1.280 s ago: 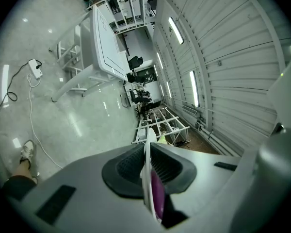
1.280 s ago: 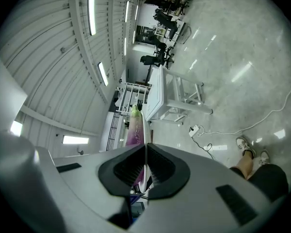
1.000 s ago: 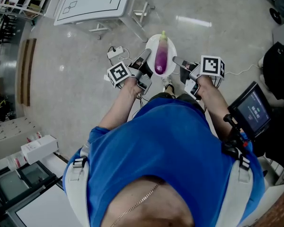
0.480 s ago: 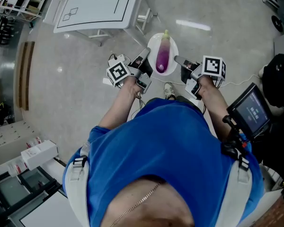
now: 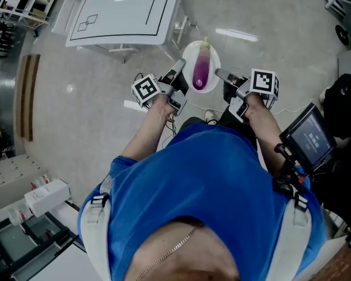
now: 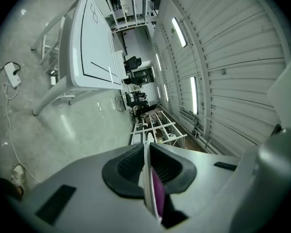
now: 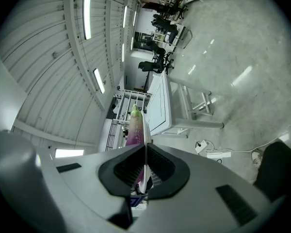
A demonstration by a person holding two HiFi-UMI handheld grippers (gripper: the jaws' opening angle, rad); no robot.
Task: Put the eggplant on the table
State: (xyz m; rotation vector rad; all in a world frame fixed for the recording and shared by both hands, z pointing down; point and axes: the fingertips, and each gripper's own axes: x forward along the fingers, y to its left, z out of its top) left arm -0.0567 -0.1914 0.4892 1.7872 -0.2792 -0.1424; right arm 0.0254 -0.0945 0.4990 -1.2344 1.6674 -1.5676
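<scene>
A purple eggplant (image 5: 201, 69) with a green stem lies on a white plate (image 5: 188, 56), carried above the floor. My left gripper (image 5: 181, 75) is shut on the plate's left rim and my right gripper (image 5: 220, 75) is shut on its right rim. In the left gripper view the plate (image 6: 146, 171) runs edge-on between the jaws, with the eggplant (image 6: 157, 198) just past it. In the right gripper view the plate (image 7: 145, 130) is likewise pinched, and the eggplant (image 7: 134, 130) shows beside it. A white table (image 5: 123, 10) stands ahead, to the left of the plate.
A power strip (image 5: 132, 105) with its cable lies on the grey floor below the left gripper. A small screen (image 5: 310, 137) on a black mount sits at my right side. White boxes (image 5: 47, 194) and shelving are at the lower left. A wooden strip (image 5: 28, 95) lies far left.
The table has slid lower and nearer in the head view as the person walks toward it. Both grippers keep their hold on the plate with the eggplant.
</scene>
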